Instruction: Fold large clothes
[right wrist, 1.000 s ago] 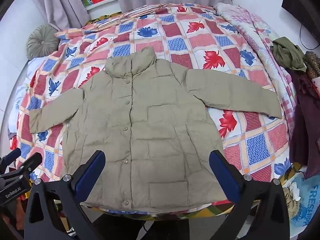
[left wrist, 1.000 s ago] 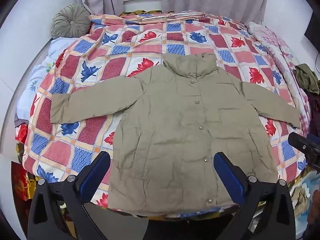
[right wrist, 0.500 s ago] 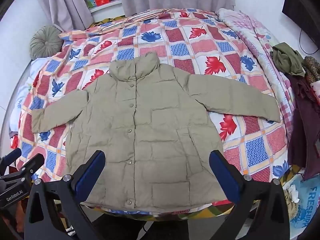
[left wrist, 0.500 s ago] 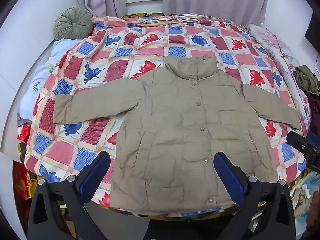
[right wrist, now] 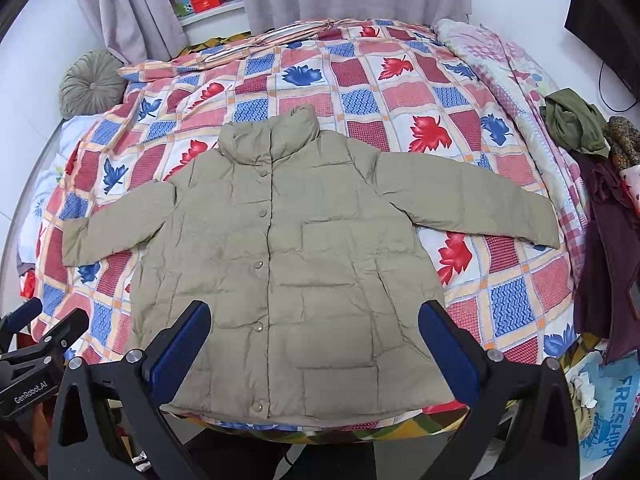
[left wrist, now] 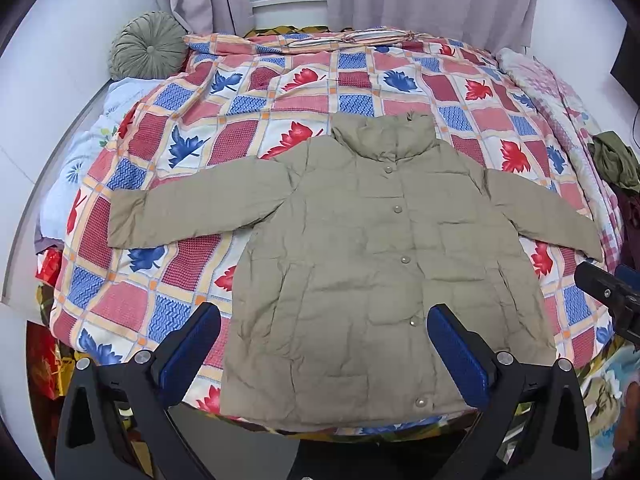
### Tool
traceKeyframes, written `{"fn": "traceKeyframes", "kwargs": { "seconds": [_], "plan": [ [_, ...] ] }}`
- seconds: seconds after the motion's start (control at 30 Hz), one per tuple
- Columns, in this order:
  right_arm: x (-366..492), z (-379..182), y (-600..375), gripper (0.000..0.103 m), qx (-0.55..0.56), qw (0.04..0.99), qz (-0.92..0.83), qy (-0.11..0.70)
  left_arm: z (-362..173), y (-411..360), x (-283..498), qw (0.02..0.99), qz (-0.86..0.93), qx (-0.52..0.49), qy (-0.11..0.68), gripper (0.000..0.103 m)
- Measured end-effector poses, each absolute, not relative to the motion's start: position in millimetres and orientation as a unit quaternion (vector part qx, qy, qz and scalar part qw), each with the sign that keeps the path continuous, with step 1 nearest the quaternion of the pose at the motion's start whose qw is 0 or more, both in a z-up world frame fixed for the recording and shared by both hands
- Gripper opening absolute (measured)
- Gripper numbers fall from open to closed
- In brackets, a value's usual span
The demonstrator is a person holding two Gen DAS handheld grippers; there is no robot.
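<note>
Item: my jaws, both pairs spread wide and empty, left gripper (left wrist: 324, 344) and right gripper (right wrist: 316, 340) poised at six o'clock. Olive quilted snap-front jacket (right wrist: 288, 264) flat on patchwork leaf-print bedspread (right wrist: 360, 80), sleeves out, laid ready for folding.

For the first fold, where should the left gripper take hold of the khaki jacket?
Probably the left sleeve's cuff, approached from the bed's outer left side. That sleeve lies flat, stretched away from the khaki jacket, so its free end lifts easily.

Both wrist views above shared jacket (left wrist: 372, 264)
</note>
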State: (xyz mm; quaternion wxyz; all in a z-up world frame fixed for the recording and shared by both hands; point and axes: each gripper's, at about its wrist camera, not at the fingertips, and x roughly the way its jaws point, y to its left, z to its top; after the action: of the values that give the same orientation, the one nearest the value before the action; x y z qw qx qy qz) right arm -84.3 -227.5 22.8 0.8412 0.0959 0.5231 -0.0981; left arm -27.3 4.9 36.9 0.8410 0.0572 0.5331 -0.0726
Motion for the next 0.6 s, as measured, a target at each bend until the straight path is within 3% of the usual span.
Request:
{"fn": "traceKeyframes", "kwargs": {
  "seconds": [0.6],
  "plan": [
    [-84.2,22.7,-225.7,0.103,0.096,0.841,-0.098,0.524,36.4,4.8,-27.6,0.841,-0.072,0.057,0.534,0.103]
  ]
}}
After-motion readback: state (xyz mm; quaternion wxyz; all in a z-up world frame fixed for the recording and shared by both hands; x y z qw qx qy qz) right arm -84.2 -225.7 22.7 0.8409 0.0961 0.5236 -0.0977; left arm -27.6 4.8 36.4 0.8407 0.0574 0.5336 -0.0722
